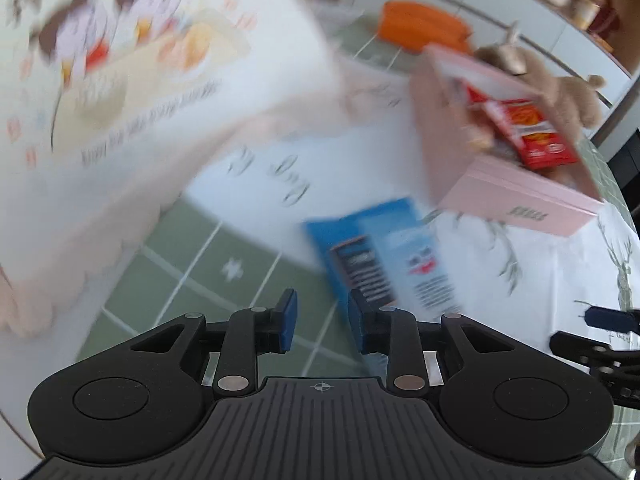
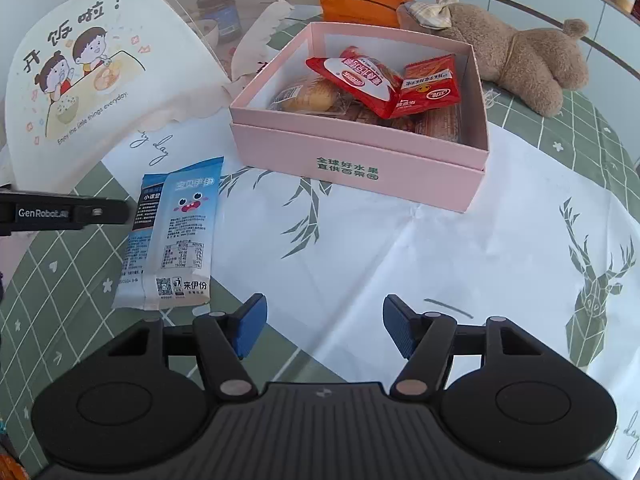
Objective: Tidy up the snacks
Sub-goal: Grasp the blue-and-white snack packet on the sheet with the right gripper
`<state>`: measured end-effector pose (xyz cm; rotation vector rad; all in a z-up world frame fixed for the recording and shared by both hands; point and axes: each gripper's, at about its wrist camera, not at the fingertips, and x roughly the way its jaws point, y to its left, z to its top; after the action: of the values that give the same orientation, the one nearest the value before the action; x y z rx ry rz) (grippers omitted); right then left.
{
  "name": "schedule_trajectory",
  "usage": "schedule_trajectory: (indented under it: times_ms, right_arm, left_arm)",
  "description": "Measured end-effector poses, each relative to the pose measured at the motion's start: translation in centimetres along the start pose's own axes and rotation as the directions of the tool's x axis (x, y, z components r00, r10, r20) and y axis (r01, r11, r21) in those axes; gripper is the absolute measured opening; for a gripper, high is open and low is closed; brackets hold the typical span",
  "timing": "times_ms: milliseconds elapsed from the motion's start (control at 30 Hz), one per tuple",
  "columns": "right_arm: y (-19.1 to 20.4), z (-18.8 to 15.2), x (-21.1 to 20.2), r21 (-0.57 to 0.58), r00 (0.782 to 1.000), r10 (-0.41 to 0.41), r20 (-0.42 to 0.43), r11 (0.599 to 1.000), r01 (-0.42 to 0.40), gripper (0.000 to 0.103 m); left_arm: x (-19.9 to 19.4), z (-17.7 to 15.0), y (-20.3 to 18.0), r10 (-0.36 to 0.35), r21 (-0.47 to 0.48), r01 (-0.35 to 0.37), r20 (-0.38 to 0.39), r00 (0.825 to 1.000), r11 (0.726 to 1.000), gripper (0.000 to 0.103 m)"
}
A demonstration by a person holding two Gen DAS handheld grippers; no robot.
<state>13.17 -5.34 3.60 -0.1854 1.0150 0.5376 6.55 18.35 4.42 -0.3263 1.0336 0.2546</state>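
A pink box [image 2: 360, 168] stands open on the table and holds several snacks, with red packets [image 2: 384, 80] on top. A blue and white snack packet [image 2: 176, 232] lies flat on the table left of the box. In the blurred left wrist view the packet [image 1: 392, 256] lies just ahead of my left gripper [image 1: 322, 322], whose jaws stand apart and empty; the box [image 1: 516, 196] is further right. My right gripper [image 2: 324, 326] is open and empty above the white cloth, in front of the box. The left gripper's finger [image 2: 64, 213] shows beside the packet.
A domed white food cover [image 2: 100, 80] with a cartoon print stands at the left. A brown plush toy [image 2: 520, 60] and an orange bag [image 2: 360, 4] lie behind the box. A jar [image 2: 220, 12] and a bowl sit at the back left.
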Motion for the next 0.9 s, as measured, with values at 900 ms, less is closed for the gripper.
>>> schedule_trajectory:
  times_ms: [900]
  right_arm:
    - [0.4, 6.0, 6.1, 0.132, 0.986, -0.132, 0.100, 0.984, 0.118, 0.043]
  left_arm:
    - [2.6, 2.3, -2.0, -0.146, 0.155, 0.158, -0.086, 0.986, 0.975, 0.024]
